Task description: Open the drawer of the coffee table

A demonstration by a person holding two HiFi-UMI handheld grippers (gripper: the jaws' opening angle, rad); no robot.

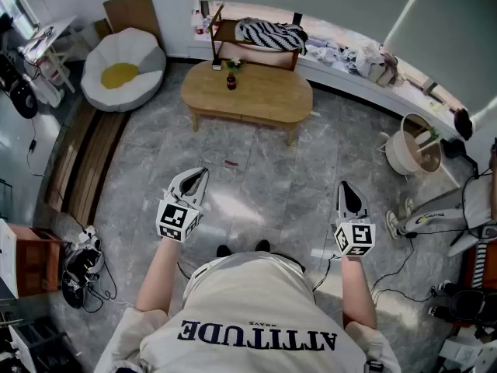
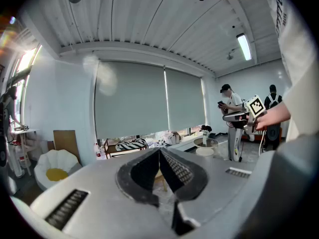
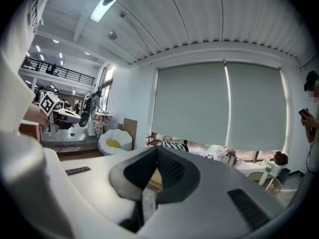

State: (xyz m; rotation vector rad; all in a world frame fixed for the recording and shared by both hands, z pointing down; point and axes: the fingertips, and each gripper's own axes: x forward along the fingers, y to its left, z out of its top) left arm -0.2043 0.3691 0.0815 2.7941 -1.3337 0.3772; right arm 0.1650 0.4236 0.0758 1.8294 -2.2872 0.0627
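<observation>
The oval wooden coffee table (image 1: 264, 97) stands across the grey floor, well ahead of me, with a small dark bottle (image 1: 231, 81) on its top. Its drawer front (image 1: 258, 120) sits flush under the tabletop. My left gripper (image 1: 199, 174) and right gripper (image 1: 345, 186) are held level over the bare floor, both pointing at the table, both shut with nothing between the jaws. In the left gripper view the closed jaws (image 2: 159, 151) hide most of the table (image 2: 159, 177). A sliver of the table (image 3: 155, 179) shows behind the closed jaws (image 3: 156, 151) in the right gripper view.
A white seat with a yellow cushion (image 1: 123, 70) is at the back left. A wooden rack with a striped cloth (image 1: 271, 34) stands behind the table by a cluttered ledge. A round basket (image 1: 415, 153) and cables lie right; shoes (image 1: 80, 261) lie left. A person (image 2: 231, 103) stands off to the side.
</observation>
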